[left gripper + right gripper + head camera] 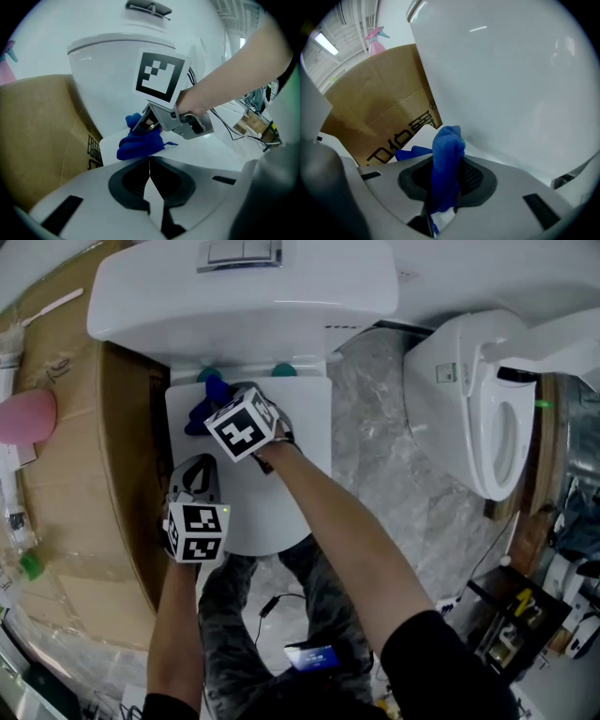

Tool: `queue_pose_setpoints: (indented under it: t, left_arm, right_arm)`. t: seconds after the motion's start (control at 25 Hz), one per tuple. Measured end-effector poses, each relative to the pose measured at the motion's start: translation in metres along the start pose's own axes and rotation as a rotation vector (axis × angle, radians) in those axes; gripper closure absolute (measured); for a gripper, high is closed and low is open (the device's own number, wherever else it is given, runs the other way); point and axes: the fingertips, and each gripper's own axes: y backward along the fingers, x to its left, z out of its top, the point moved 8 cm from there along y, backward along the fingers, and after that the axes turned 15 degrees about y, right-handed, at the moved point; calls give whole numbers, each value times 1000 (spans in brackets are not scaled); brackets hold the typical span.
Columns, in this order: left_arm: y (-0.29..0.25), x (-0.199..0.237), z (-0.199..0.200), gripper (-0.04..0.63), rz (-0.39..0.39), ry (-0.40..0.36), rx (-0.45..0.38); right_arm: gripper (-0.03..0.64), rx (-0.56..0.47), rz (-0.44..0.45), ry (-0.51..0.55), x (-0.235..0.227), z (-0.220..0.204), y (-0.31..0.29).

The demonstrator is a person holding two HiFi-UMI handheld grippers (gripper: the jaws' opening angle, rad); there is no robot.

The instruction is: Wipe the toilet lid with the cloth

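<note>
The white toilet lid (pixel 281 442) lies closed below the tank (pixel 244 282). My right gripper (pixel 223 405) is shut on a blue cloth (pixel 202 411) and holds it on the lid's far left corner, close to the tank. In the right gripper view the cloth (pixel 446 161) bunches up between the jaws of the right gripper (pixel 444 180). My left gripper (pixel 193 465) hovers at the lid's left edge, shut with nothing in it. From the left gripper view the left gripper (pixel 149 161) points at the cloth (pixel 139 143) and the right gripper (pixel 149 121) just beyond.
A cardboard box (pixel 89 484) stands tight against the toilet's left side, with a pink spray bottle (pixel 26 416) beyond it. A second toilet (pixel 478 399) stands to the right across marbled floor (pixel 375 427). The person's legs (pixel 272 615) are in front of the bowl.
</note>
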Motion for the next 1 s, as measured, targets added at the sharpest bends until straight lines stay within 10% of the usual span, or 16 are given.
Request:
queue_pose_setpoints:
  t: [1.0]
  left_arm:
    - [-47,-83,17,583,-99,-110,59]
  right_arm:
    - [514,36,-172,-168,-96,-141,103]
